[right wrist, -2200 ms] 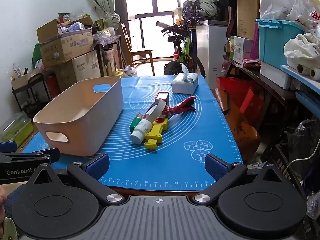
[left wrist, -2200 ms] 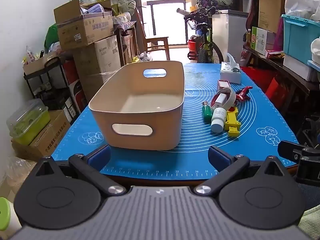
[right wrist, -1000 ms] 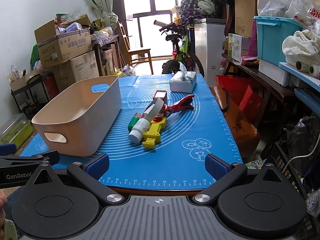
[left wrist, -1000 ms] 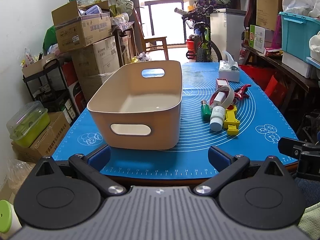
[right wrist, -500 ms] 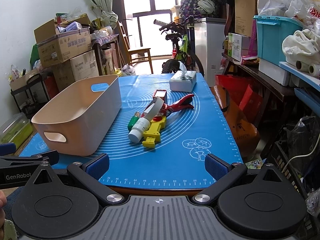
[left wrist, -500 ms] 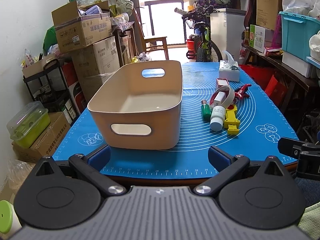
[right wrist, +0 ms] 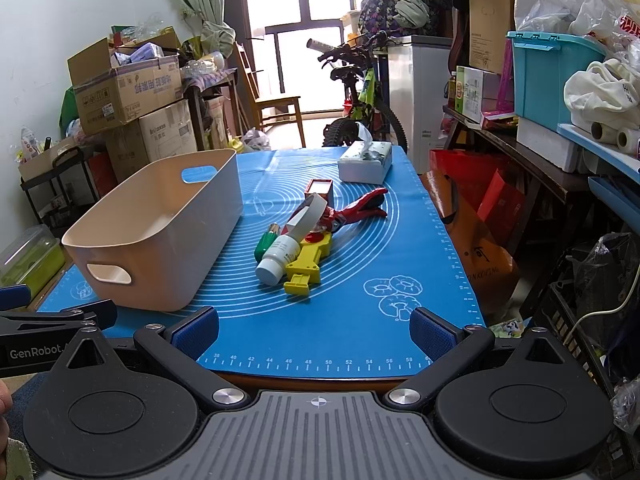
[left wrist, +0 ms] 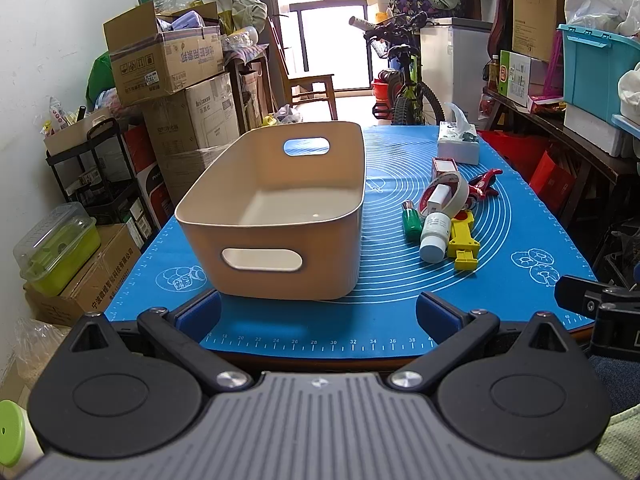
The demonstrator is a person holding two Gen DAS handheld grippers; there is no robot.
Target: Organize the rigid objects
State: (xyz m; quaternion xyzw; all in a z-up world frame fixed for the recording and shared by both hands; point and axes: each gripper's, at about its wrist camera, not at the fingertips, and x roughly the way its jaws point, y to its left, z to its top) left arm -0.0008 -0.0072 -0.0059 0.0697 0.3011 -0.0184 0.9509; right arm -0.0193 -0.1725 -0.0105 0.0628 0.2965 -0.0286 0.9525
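Note:
A beige plastic bin (left wrist: pixel 280 216) (right wrist: pixel 160 232) with handle cutouts stands empty on the left of the blue mat (left wrist: pixel 520 248). To its right lies a pile: a white bottle (left wrist: pixel 434 234) (right wrist: pixel 278 258), a green-handled tool (left wrist: pixel 411 222) (right wrist: pixel 267 242), a yellow tool (left wrist: pixel 464 240) (right wrist: pixel 308 260), a roll of tape (left wrist: pixel 448 192) (right wrist: pixel 310 212), red pliers (left wrist: pixel 484 186) (right wrist: pixel 360 206) and a small red box (left wrist: pixel 444 166) (right wrist: pixel 319 190). My left gripper (left wrist: pixel 318 314) hangs open at the mat's near edge, in front of the bin. My right gripper (right wrist: pixel 314 326) is open too, near the front edge, short of the pile.
A tissue box (left wrist: pixel 458 142) (right wrist: pixel 365 162) sits at the mat's far right. Cardboard boxes (left wrist: pixel 168 60) and a black cart (left wrist: pixel 96 168) crowd the left side. A bicycle (right wrist: pixel 360 100) stands beyond the table, and shelves with a teal crate (right wrist: pixel 548 76) line the right.
Both views shifted only slightly. Nothing on the mat moved, and both grippers stayed open.

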